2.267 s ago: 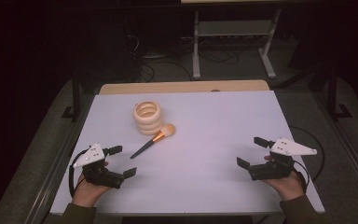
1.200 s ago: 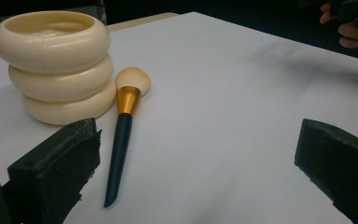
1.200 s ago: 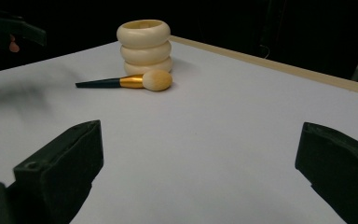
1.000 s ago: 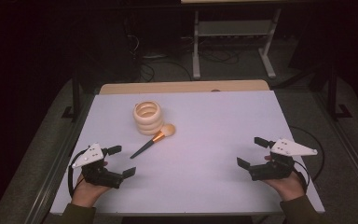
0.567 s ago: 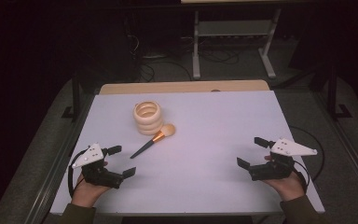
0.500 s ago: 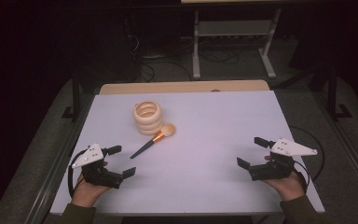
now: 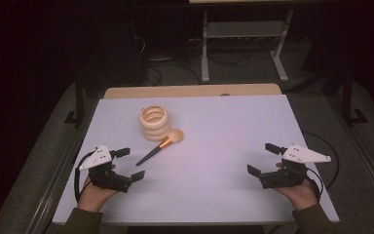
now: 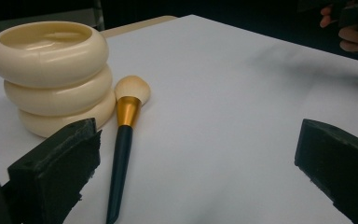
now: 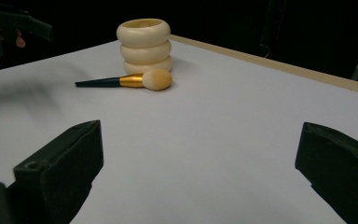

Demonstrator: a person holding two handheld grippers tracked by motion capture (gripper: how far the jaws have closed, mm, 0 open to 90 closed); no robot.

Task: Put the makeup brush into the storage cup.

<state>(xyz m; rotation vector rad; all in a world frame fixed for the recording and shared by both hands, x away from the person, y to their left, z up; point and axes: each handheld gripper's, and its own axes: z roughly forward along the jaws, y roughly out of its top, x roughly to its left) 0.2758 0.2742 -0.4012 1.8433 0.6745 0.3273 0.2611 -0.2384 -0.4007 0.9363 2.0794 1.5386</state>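
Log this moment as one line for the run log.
left tongs: open, near brush handle | right tongs: open, apart | makeup brush: flat on table, head beside ringed holder | holder: upright

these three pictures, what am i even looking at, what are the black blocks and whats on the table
A person sits at a white table holding a hand-operated two-jaw tool in each hand: the left tool and the right tool. The high view looks down from above. The other two pictures come from small cameras riding on each tool, so the black blocks at the bottom are that tool's own jaws, spread wide apart. On the table stands a cream holder shaped like three stacked rings, and a makeup brush with a dark handle and gold collar lies beside it, its head close to the holder's base. Neither tool holds anything.
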